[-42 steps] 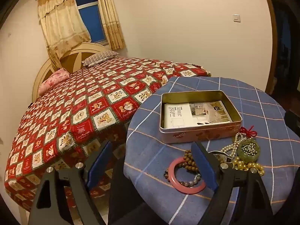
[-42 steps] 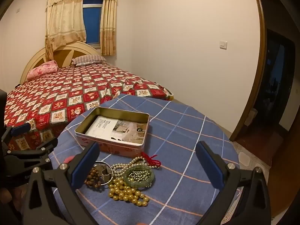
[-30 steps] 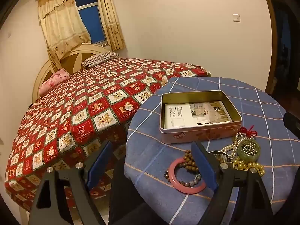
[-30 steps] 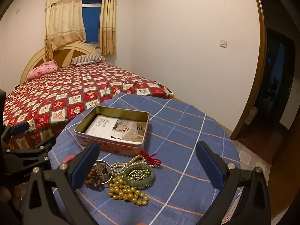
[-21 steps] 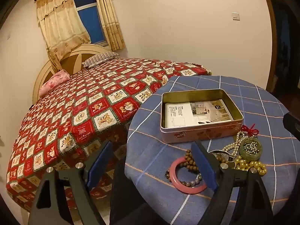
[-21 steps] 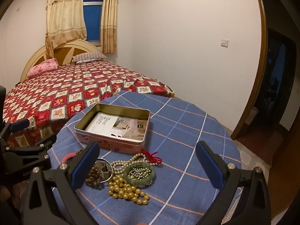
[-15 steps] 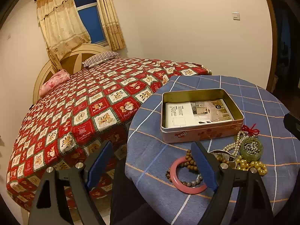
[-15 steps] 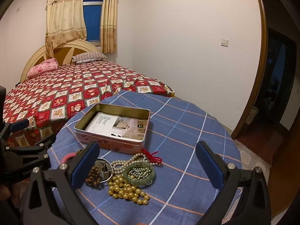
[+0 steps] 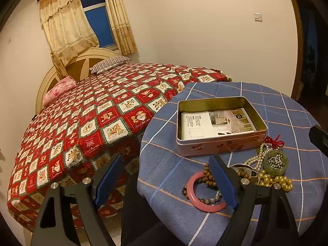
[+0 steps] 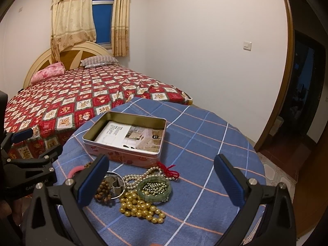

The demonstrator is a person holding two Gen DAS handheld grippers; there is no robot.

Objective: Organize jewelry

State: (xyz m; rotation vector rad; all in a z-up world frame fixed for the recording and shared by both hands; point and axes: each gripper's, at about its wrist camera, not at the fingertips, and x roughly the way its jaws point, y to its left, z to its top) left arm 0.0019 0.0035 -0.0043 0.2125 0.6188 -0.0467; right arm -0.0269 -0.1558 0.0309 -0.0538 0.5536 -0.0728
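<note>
An open pink tin (image 9: 221,145) (image 10: 125,155) with a printed card inside sits on the round table with a blue checked cloth (image 9: 164,164) (image 10: 205,143). In front of it lies a jewelry pile: pink bangle (image 9: 196,201), brown wooden beads (image 10: 102,192), silver ring piece (image 10: 116,181), pearl strand (image 10: 139,177) with red tassel (image 10: 171,170), green jade bangle (image 10: 153,188) (image 9: 275,163), gold beads (image 10: 139,207) (image 9: 274,181). My left gripper (image 9: 166,180) is open and empty at the table's near left edge. My right gripper (image 10: 162,182) is open and empty, hovering over the pile.
A bed with a red patchwork cover (image 9: 92,123) (image 10: 71,102) stands close behind and left of the table. A doorway (image 10: 303,94) opens at the right. The left gripper's body (image 10: 26,168) shows at the left of the right wrist view.
Both grippers have drifted slightly; the tin and jewelry sit a little lower and nearer in the right wrist view. Both stay open and empty. Nothing on the table moved.
</note>
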